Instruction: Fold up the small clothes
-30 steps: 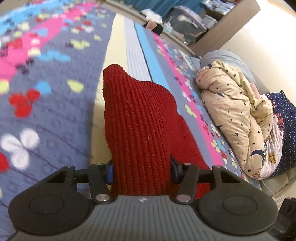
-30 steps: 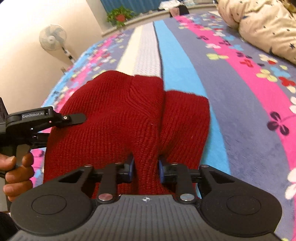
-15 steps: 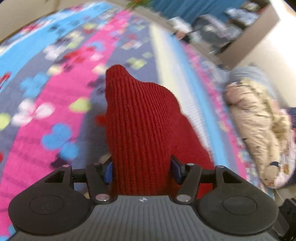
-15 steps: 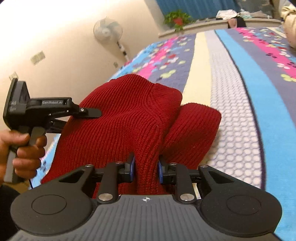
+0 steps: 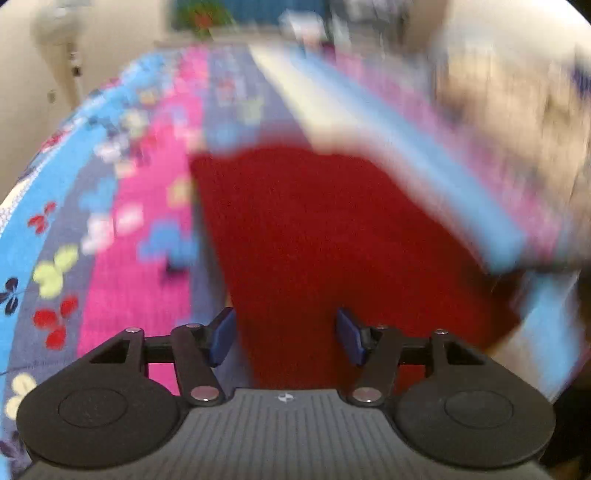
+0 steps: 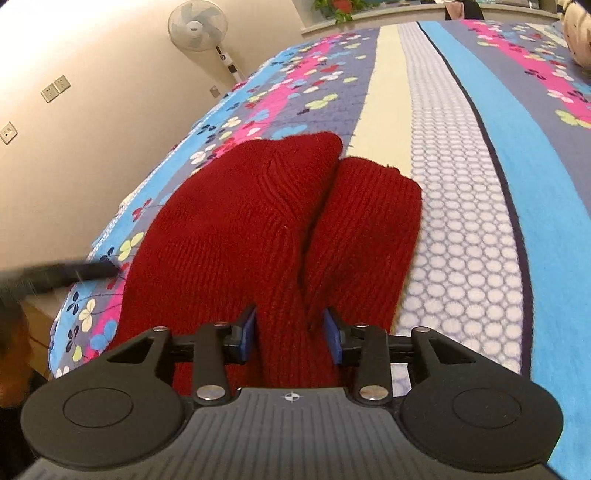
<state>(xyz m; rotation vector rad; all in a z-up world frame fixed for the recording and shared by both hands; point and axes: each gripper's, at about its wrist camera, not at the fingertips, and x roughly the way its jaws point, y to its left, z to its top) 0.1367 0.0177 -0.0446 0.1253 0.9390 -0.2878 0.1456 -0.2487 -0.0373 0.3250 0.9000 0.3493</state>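
Both jaw pairs spread: right gripper (image 6: 289, 334) just been opening, knit (image 6: 273, 236) loose between pads; left gripper (image 5: 284, 338) also just widening round it. Knit lies on bedspread (image 6: 465, 206). Release step; next: withdraw, regrasp for another fold.

- The left wrist view sits just behind its own gripper (image 5: 284, 334), angled down the bedspread (image 5: 147, 229), close over the red knit garment (image 5: 332, 229); it is badly blurred.
- The right wrist view looks sharply along the same bed toward a standing fan (image 6: 195, 24).
- Both share the garment and striped cover.
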